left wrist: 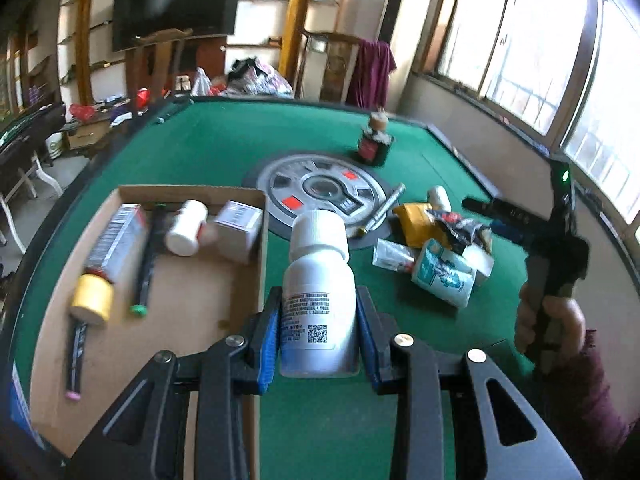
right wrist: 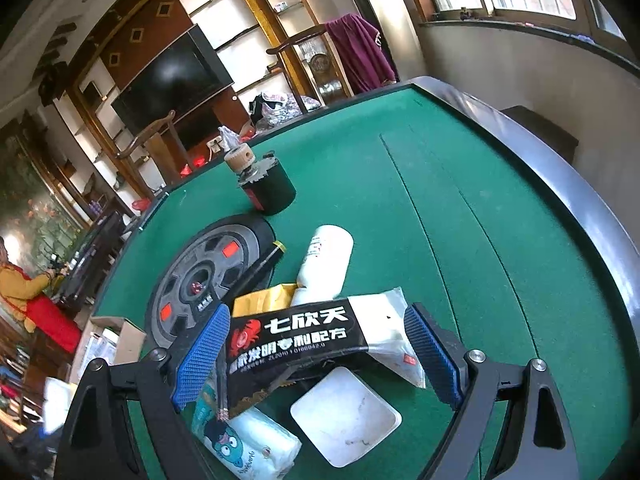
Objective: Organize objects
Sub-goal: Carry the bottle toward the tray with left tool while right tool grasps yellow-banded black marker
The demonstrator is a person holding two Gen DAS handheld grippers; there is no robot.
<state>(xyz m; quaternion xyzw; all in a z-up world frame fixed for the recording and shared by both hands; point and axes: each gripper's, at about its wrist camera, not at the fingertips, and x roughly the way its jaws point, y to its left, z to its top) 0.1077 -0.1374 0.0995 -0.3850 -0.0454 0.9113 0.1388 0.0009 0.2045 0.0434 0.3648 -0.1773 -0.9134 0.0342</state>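
My left gripper (left wrist: 318, 322) is shut on a white plastic bottle (left wrist: 320, 276) with a white cap, held above the right wall of an open cardboard box (left wrist: 192, 292). The box holds small cartons, pens, a white bottle (left wrist: 186, 228) and a yellow-capped item (left wrist: 90, 298). My right gripper (right wrist: 316, 354) is open over a pile on the green table. A black snack packet (right wrist: 296, 336) lies between its blue pads (right wrist: 200, 354), apart from them. Around the packet lie a yellow pouch (right wrist: 262, 300), a white bottle (right wrist: 326, 264), a tissue pack (right wrist: 256, 446) and a white square dish (right wrist: 346, 416).
A dark jar with a tan lid (right wrist: 266, 188) stands farther back on the felt. The round grey centre disc (left wrist: 320, 192) sits mid-table with a pen (left wrist: 386, 206) on its edge. A hand (left wrist: 548, 320) holds the right gripper. The table has a raised dark rim (right wrist: 560, 184).
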